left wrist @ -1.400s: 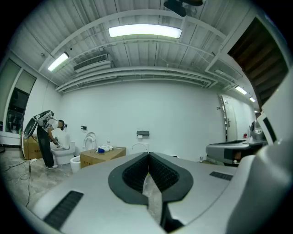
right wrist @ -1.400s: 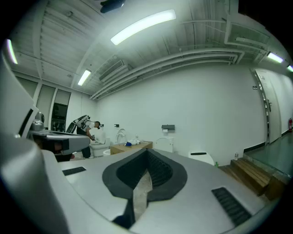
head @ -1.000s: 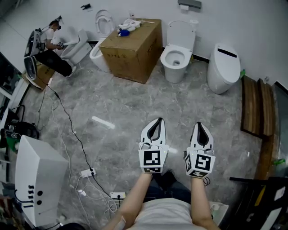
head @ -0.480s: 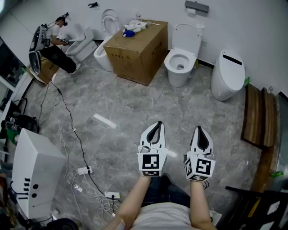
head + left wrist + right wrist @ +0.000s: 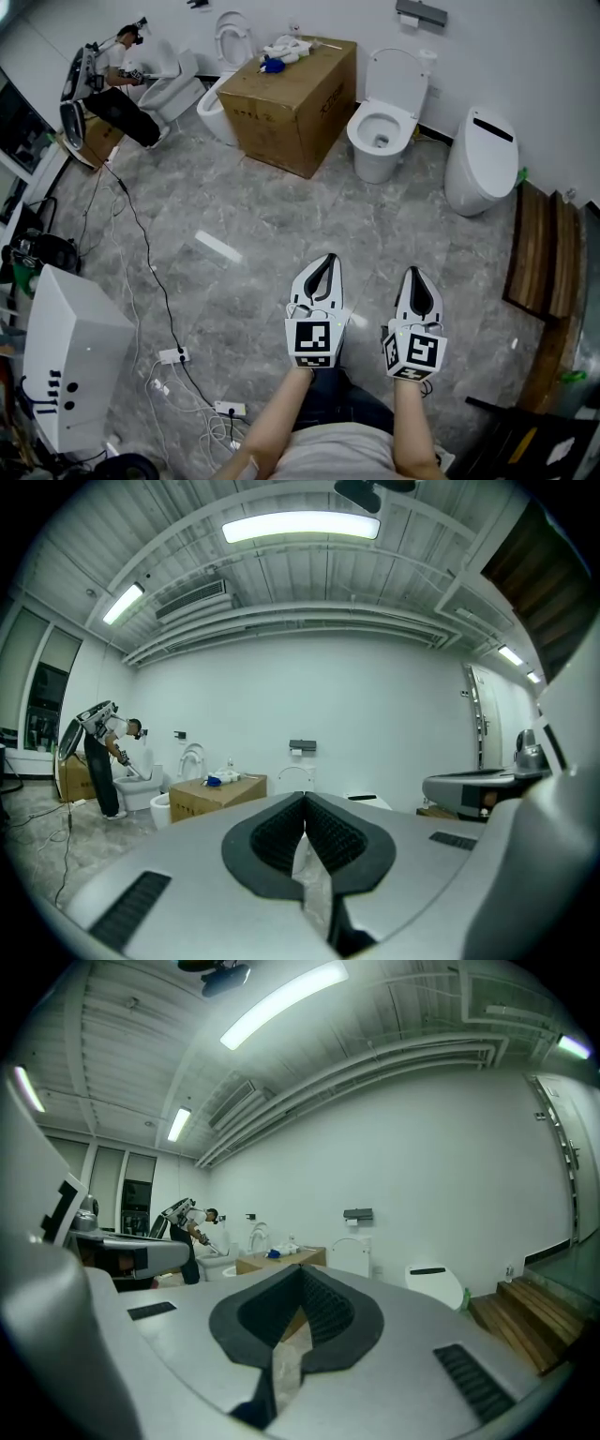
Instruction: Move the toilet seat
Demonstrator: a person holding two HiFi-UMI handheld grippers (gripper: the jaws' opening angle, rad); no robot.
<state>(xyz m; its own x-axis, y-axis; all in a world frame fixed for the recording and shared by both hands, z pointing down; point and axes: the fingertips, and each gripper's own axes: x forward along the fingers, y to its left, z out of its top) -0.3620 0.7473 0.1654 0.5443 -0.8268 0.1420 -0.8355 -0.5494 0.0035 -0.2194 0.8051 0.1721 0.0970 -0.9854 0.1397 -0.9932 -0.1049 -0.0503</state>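
A white toilet point(image 5: 380, 141) stands against the far wall with its seat and lid point(image 5: 397, 79) raised. In the right gripper view the lid point(image 5: 350, 1253) shows just beyond the jaws. Both grippers are held side by side over the floor, well short of the toilet and pointing toward it. My left gripper point(image 5: 326, 260) is shut with nothing between its pads, and the left gripper view shows the same gripper point(image 5: 303, 801) with its jaws together. My right gripper point(image 5: 416, 274) is also shut and empty, as the close view of it point(image 5: 300, 1273) confirms.
A cardboard box point(image 5: 292, 89) with items on top sits left of the toilet, another toilet point(image 5: 220, 94) behind it. A closed toilet point(image 5: 480, 159) stands right. Wooden steps point(image 5: 536, 248) line the right side. A person point(image 5: 117, 94) works far left. Cables point(image 5: 150, 272) and a white cabinet point(image 5: 70, 361) lie left.
The toilets and box have slid down and right in the head view as the person comes nearer. Both grippers stay shut, side by side.
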